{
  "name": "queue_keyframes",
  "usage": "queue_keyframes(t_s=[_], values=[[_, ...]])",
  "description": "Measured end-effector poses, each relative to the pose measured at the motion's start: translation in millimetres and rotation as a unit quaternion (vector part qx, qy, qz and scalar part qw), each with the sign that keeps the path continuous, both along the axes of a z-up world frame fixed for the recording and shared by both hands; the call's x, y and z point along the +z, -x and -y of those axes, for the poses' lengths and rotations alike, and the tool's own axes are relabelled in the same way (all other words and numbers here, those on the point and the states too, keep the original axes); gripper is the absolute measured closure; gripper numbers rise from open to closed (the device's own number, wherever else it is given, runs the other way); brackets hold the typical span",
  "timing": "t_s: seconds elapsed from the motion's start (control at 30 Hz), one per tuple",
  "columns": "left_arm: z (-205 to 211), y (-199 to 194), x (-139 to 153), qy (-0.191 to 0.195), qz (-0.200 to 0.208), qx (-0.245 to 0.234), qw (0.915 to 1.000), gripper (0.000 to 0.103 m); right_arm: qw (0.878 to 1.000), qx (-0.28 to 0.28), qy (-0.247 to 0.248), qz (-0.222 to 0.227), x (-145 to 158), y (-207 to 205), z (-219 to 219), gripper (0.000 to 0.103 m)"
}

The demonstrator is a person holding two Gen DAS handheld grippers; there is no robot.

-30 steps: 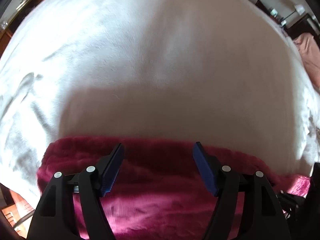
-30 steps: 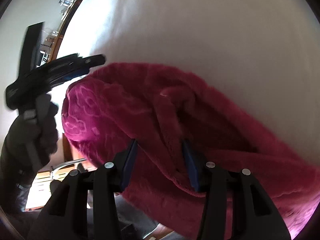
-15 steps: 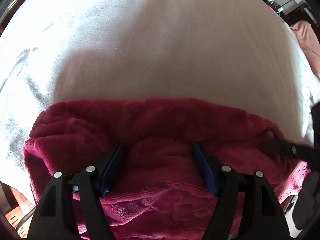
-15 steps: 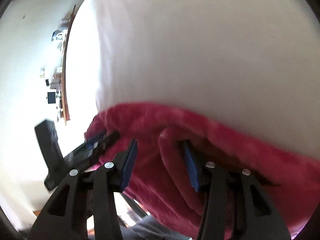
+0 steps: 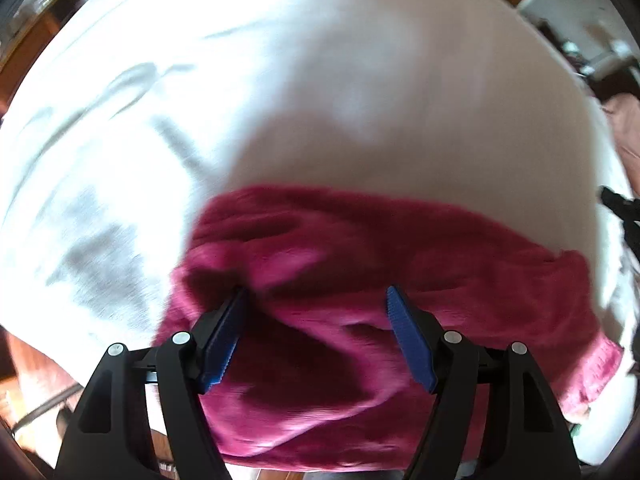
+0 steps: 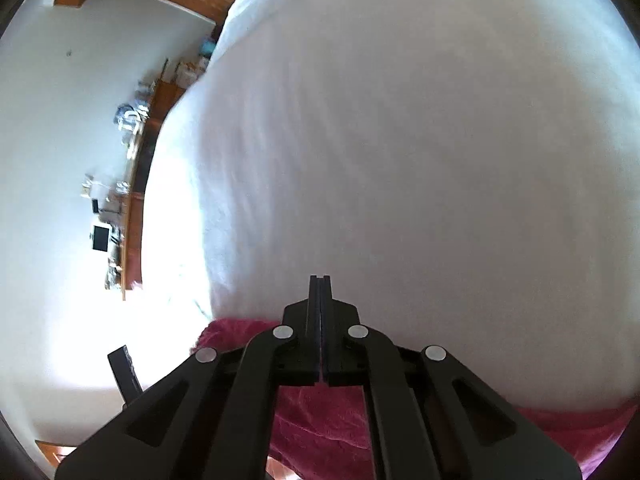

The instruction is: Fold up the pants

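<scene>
The magenta fleece pants [image 5: 360, 280] lie bunched on the white bed cover [image 5: 320, 100] near its front edge. My left gripper [image 5: 316, 320] is open, its blue pads [image 5: 224, 336] spread over the pants with fabric between them, not clamped. My right gripper [image 6: 320, 284] is shut with nothing seen between its pads, held above the pants' edge [image 6: 320, 412], which shows below and behind its fingers. The left view is motion-blurred.
The white bed cover [image 6: 400, 140] fills most of both views. A wooden shelf with small items [image 6: 132, 160] runs along the wall at left. A pink cloth [image 5: 624, 128] lies at the far right. The other gripper's black tip [image 6: 124, 372] shows low left.
My right gripper has closed from open and lifted, so the pants sit lower in its view. My left gripper has shifted over the pants, staying open.
</scene>
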State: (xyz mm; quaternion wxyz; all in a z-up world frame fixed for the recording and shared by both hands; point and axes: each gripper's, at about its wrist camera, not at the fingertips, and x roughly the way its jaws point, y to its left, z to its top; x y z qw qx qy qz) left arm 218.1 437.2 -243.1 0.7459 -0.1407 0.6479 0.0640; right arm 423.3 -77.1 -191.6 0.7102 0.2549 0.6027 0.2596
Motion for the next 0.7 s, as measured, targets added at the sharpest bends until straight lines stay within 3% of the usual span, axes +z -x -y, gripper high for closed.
queue_keyframes(t_s=[0.03, 0.07, 0.1, 0.13, 0.17, 0.23, 0.3, 0.4, 0.47, 0.57, 0.7], values=[[-5.0, 1.3, -1.4, 0.004, 0.001, 0.006, 1.0000, 0.032, 1.000, 0.014, 0.004, 0.000, 1.1, 1.3, -4.1, 0.102], [-8.4, 2.0, -1.6, 0.005, 0.004, 0.009, 0.9999, 0.032, 0.999, 0.028, 0.019, 0.001, 1.9, 4.4, -10.4, 0.092], [-10.6, 1.5, -0.8, 0.004, 0.005, 0.010, 0.9999, 0.032, 0.998, 0.043, 0.040, -0.003, 1.3, 10.0, -15.8, 0.054], [-11.7, 1.9, 0.4, 0.005, 0.007, 0.010, 0.9999, 0.032, 0.996, 0.055, 0.064, -0.011, -1.2, 16.2, -19.5, 0.034], [-11.5, 2.3, 1.7, 0.005, 0.009, 0.008, 0.9999, 0.032, 0.995, 0.062, 0.080, -0.009, -2.8, 23.7, -20.4, 0.026], [-7.8, -0.5, 5.5, 0.000, 0.014, -0.001, 0.9999, 0.032, 0.992, 0.078, 0.098, -0.015, -7.4, 35.4, -28.8, 0.036], [-10.5, -7.8, 9.8, -0.001, 0.016, -0.005, 0.9999, 0.032, 0.991, 0.082, 0.096, -0.037, -13.7, 39.8, -24.5, 0.058], [-10.3, -8.7, 17.6, 0.005, 0.024, -0.009, 0.9997, 0.032, 0.989, 0.093, 0.108, -0.051, -28.1, 46.2, -27.4, 0.071], [-9.7, -5.4, 29.3, 0.011, 0.034, -0.016, 0.9992, 0.032, 0.986, 0.101, 0.122, -0.054, -33.7, 48.9, -33.8, 0.097], [-3.1, -1.0, 47.6, 0.015, 0.042, -0.038, 0.9983, 0.032, 0.987, 0.069, 0.145, -0.015, -20.4, 39.3, -9.2, 0.098], [17.4, 5.6, 38.4, 0.003, 0.035, -0.072, 0.9968, 0.032, 0.990, 0.006, 0.144, -0.001, -17.0, 22.2, -1.1, 0.100]])
